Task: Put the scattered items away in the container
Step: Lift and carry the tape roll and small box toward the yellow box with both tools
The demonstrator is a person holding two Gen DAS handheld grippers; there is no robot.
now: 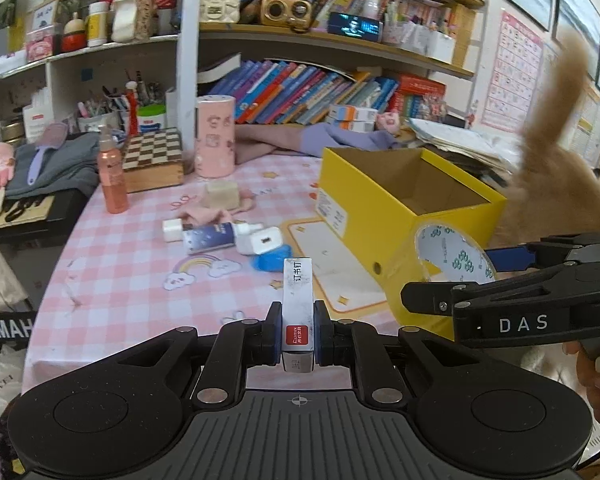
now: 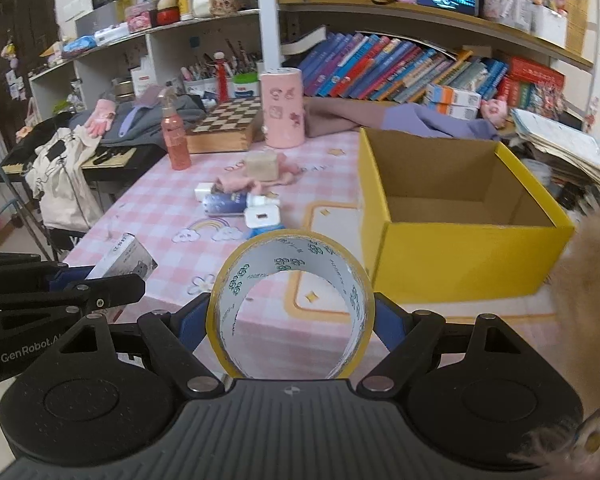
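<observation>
Both jaws clamp: left gripper [image 1: 298, 338] on "Comix" staple box [image 1: 298, 304], "DAS"-marked right gripper [image 2: 291, 320] on tape roll [image 2: 290, 276].

My left wrist camera looks forward and down along its fingers, just left of the yellow box [image 1: 400, 216], seeing its near left corner close up. My right wrist camera faces the same way, squarely before the box's [image 2: 460, 240] open front. Both share the box, the pink checked tablecloth [image 1: 132, 248] left of it and the bookshelves [image 2: 400, 68] behind it.
</observation>
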